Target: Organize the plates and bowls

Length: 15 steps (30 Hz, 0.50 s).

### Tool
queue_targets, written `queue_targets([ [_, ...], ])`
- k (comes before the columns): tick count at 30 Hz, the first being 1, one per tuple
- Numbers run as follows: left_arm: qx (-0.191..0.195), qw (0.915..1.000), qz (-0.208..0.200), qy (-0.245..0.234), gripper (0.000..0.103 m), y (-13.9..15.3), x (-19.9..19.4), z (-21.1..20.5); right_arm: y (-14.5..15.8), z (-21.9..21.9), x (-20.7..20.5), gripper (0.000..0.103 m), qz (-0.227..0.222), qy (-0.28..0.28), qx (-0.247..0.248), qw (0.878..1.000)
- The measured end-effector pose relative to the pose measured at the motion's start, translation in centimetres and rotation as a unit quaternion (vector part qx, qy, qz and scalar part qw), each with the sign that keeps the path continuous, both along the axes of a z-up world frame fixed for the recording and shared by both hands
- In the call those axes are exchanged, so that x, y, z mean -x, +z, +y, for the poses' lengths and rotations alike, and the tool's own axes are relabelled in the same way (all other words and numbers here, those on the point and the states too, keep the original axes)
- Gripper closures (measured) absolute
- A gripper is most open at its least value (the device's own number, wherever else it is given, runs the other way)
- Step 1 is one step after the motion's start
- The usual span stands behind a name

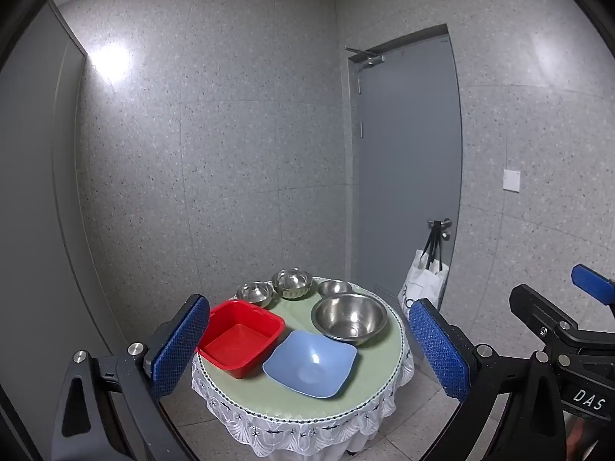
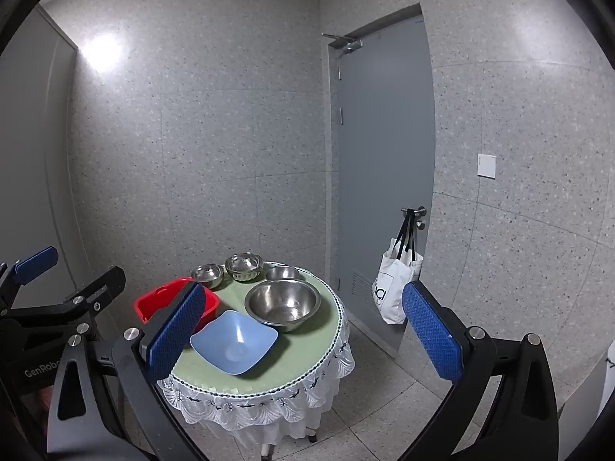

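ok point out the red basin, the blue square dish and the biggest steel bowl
red basin [image 1: 240, 340]: left wrist view, inner floor
blue square dish [image 1: 309, 363]: left wrist view, centre of hollow
biggest steel bowl [image 2: 282, 303]: right wrist view, inside bottom

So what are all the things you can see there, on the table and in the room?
big metal bowl: 1, silver, right side of the table
small metal bowls: 3, silver, in a row at the far edge
blue dish: 1, light blue, squarish, near edge
red tub: 1, red, left side, beside the blue dish
table: 1, round, green top with a white lace skirt
door: 1, grey, shut, behind on the right
bag: 1, white with black straps, hanging from the door handle
wall switch: 1, white, right of the door
left gripper: 1, black with blue pads, jaws open, short of the table
right gripper: 1, same colours, jaws open
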State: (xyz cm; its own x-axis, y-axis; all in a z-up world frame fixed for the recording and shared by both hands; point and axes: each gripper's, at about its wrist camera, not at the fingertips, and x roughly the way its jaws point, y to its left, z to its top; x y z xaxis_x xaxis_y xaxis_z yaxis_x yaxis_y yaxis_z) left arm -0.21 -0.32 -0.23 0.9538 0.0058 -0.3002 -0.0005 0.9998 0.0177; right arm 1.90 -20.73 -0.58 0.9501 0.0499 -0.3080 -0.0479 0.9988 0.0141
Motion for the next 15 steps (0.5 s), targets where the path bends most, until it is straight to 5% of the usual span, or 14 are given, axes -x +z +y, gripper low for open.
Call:
queue_targets([
  [15,-0.002,1.0,0.0,0.004,0.0,0.07,0.07,-0.29,-0.16,0.64,-0.5,0.0,0.001,0.001,-0.001,1.0],
])
